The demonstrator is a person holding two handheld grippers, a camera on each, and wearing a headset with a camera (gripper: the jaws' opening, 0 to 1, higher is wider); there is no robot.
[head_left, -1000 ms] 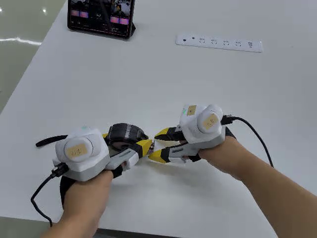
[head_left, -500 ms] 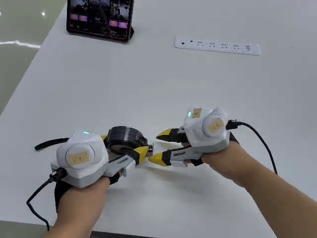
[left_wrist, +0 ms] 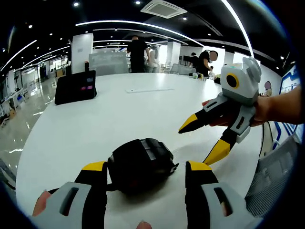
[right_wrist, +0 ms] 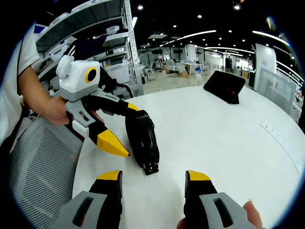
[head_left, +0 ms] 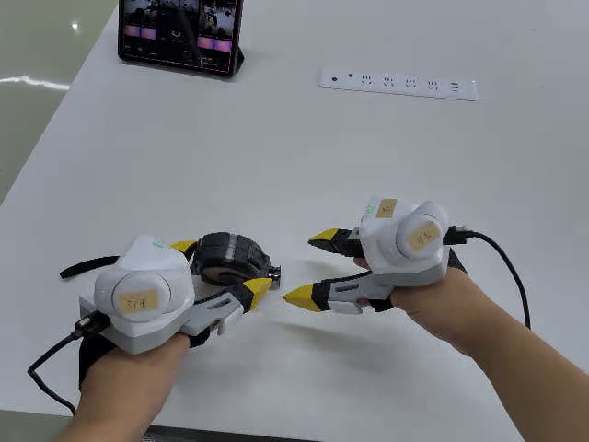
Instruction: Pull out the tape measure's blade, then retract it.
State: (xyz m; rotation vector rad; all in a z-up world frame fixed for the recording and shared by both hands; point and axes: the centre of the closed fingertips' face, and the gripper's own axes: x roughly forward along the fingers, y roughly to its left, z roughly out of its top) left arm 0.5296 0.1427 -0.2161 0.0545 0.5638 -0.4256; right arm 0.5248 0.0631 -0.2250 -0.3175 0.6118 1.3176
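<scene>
While my left gripper clamps the tape, my right gripper gapes empty; pull-out pending, I judge: next, pinch the hook.

White table under black ceiling with strip lights.

Open table apparently separates tape measure from right hand-held gripper.
</scene>
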